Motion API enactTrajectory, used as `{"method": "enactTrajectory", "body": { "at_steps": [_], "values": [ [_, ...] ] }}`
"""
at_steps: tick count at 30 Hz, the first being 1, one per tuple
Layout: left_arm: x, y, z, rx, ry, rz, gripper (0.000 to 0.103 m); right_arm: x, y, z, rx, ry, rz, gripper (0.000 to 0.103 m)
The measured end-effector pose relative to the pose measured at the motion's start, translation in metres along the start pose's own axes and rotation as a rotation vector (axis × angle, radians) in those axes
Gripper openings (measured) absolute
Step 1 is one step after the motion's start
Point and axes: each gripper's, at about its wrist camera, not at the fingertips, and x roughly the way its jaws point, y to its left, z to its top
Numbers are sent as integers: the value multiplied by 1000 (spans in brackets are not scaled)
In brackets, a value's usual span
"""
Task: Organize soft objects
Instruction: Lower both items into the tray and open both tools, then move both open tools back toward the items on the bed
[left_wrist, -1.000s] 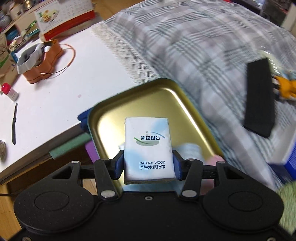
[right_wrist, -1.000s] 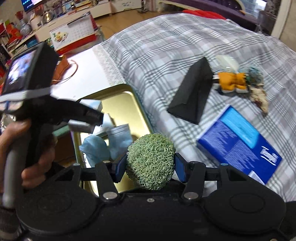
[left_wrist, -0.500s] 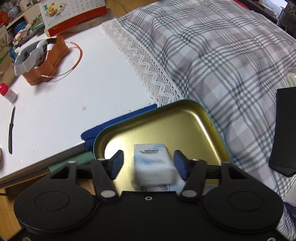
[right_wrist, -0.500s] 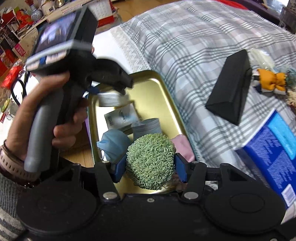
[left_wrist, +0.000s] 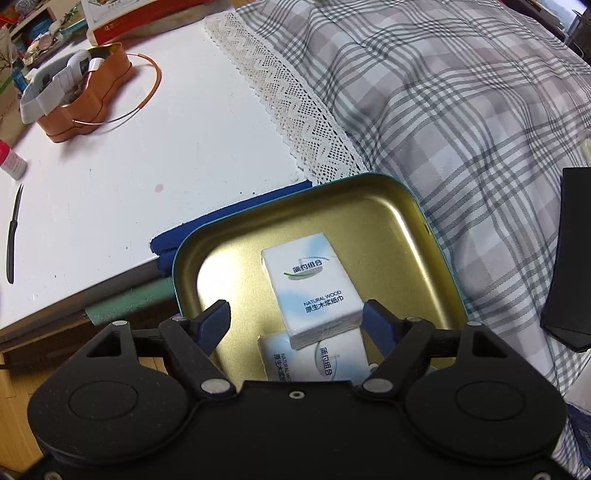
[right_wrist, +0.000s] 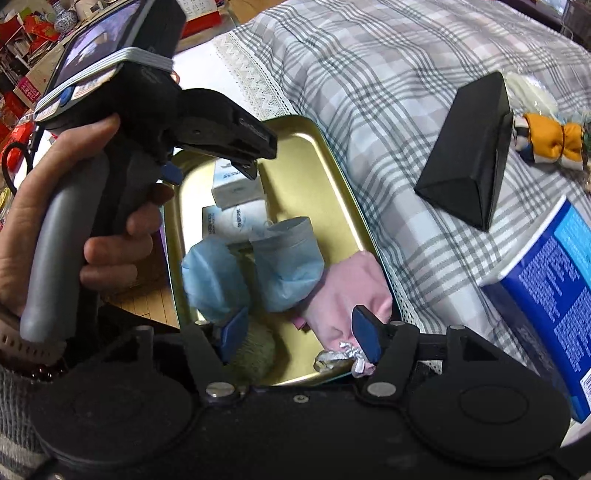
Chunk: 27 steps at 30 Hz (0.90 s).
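Observation:
A gold tin tray (left_wrist: 406, 206) (right_wrist: 332, 162) lies at the edge of the plaid bed. In it, a white tissue pack (left_wrist: 312, 288) (right_wrist: 236, 186) rests on a second tissue pack (left_wrist: 314, 360). My left gripper (left_wrist: 295, 321) is open just above them and holds nothing. The tray also holds two blue masks (right_wrist: 291, 254), a pink cloth (right_wrist: 354, 284) and the green woolly ball (right_wrist: 255, 350). My right gripper (right_wrist: 301, 334) is open over the tray's near end; the ball lies under its left finger.
A black triangular box (right_wrist: 469, 147), an orange bow toy (right_wrist: 550, 138) and a blue box (right_wrist: 546, 295) lie on the plaid blanket (left_wrist: 443, 92). The white table (left_wrist: 147, 147) holds an orange tin (left_wrist: 85, 96), a knife (left_wrist: 13, 236) and a small bottle (left_wrist: 11, 158).
My left gripper opened and dropped the tissue pack onto the other pack in the tray. My right gripper opened and let the green ball fall into the tray.

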Motion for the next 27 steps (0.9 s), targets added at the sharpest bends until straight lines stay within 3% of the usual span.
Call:
{"method": "enactTrajectory", "body": {
  "at_steps": [27],
  "values": [
    [6,-5,-3,9,56,-34,78,7,-13,-6,46,37,-3,63]
  ]
}}
